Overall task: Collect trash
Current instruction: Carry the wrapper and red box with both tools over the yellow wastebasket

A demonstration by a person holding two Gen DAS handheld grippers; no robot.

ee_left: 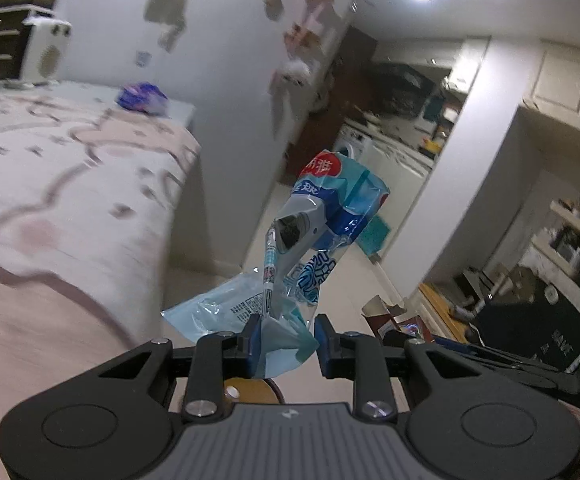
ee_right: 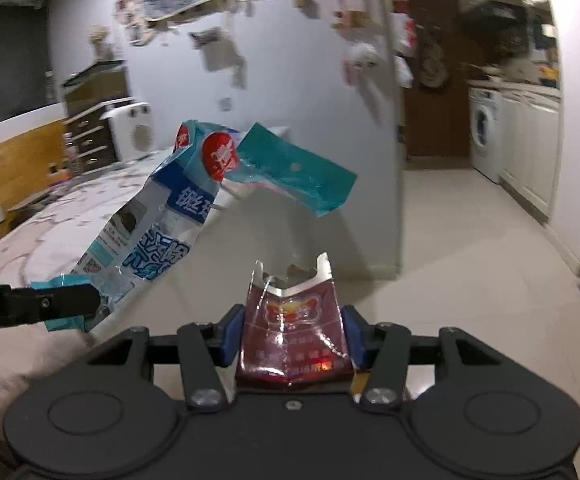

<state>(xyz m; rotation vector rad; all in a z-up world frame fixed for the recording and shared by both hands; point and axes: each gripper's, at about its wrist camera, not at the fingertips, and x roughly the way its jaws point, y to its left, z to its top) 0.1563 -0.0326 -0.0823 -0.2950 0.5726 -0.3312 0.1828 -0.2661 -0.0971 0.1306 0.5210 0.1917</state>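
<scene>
Both claws carry trash in the air beside the bed.

The left claw (ee_left: 286, 344) has its blue pads set apart, with the crumpled bottom corner of a blue and white plastic bag (ee_left: 313, 224) between them; the plastic lies against the left pad, while a gap shows before the right pad, so I cannot tell how firmly it is gripped. The bag stands up from the claw, its red label at the top. In the right wrist view the same bag (ee_right: 162, 216) hangs off the left claw's finger (ee_right: 50, 304) at the left edge, above the patterned bed (ee_right: 30, 236). The right claw (ee_right: 291, 336) is closed on a torn dark red wrapper (ee_right: 293, 332), both pads touching its sides, its ripped silver edge pointing up. A blue crumpled package (ee_left: 142, 98) lies on the far end of the bed (ee_left: 50, 184). A washing machine (ee_right: 485, 132) stands down the tiled hallway.
</scene>
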